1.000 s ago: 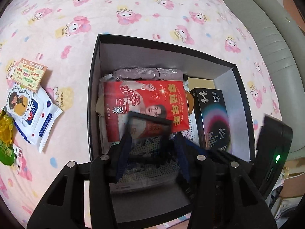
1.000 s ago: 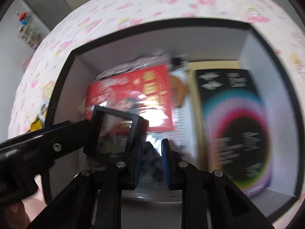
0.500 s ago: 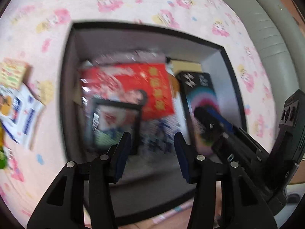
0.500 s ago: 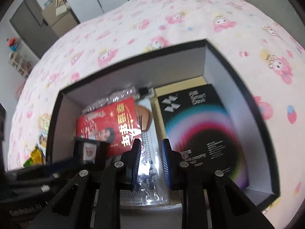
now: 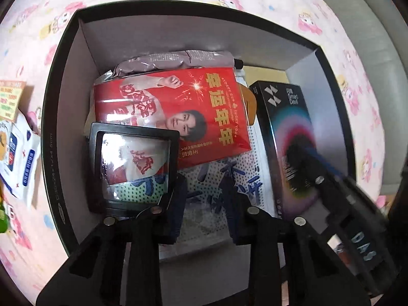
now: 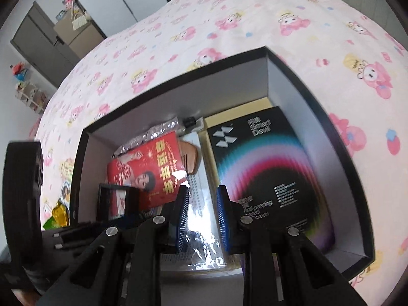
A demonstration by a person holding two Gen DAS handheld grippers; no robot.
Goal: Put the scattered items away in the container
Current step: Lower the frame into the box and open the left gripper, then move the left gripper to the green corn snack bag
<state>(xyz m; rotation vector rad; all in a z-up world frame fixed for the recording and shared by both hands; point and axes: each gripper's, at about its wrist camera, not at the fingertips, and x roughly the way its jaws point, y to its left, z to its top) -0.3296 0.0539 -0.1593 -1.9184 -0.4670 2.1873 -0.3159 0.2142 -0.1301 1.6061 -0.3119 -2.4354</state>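
A black-rimmed box [image 5: 76, 81] [image 6: 316, 97] sits on the pink cartoon bedsheet. It holds a red packet [image 5: 178, 112] [image 6: 145, 170], a black Smart Devil carton [image 5: 288, 137] [image 6: 257, 168], a grey foil pouch [image 5: 173, 61], a dotted clear bag [image 5: 224, 178] and a black-framed square magnifier [image 5: 132, 165] [image 6: 117, 199] lying at the left on the packet. My left gripper [image 5: 204, 196] is open and empty just above the box's near side. My right gripper [image 6: 201, 216] is open and empty over the dotted bag.
Outside the box on the left lie a white and blue wipes packet [image 5: 17, 158], an orange and green card [image 5: 10, 97] and a yellow-green wrapper [image 6: 58, 214]. A grey padded edge [image 5: 382, 25] borders the sheet at the right. Cupboards [image 6: 51, 35] stand behind.
The left gripper let go of the black-framed magnifier, which now lies in the box at the left. The left jaws opened. The right gripper has risen and pulled back from the box.
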